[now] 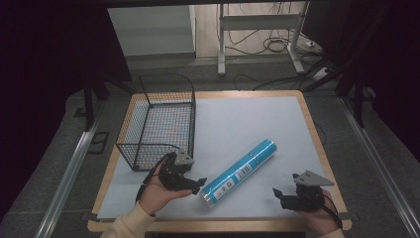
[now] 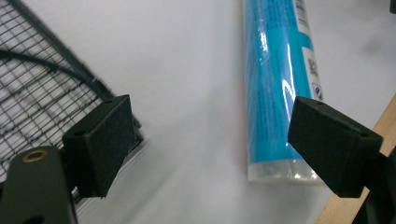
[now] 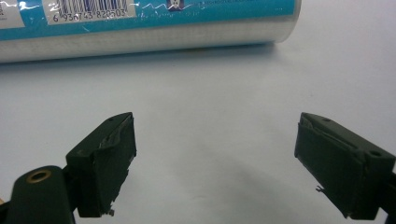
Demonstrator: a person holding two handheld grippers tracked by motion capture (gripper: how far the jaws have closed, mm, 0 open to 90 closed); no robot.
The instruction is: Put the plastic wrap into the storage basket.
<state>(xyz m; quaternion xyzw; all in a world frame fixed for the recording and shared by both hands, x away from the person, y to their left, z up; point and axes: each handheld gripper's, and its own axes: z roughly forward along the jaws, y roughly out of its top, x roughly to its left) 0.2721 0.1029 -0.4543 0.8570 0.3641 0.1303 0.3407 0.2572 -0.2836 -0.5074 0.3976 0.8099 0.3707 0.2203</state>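
Black-jawed, the left tool point(image 1: 197, 184) and right tool point(image 1: 278, 194) sat low in the frame, both gaping and empty, flanking the blue tube point(image 1: 241, 171) lying diagonally mid-counter point(image 1: 233, 119), likely for a two-ended lift toward the wire basket point(image 1: 157, 119) upper left.

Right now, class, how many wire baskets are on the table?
1: the black wire basket stands at the table's far left, beside the left gripper; the blue tube lies apart from it.
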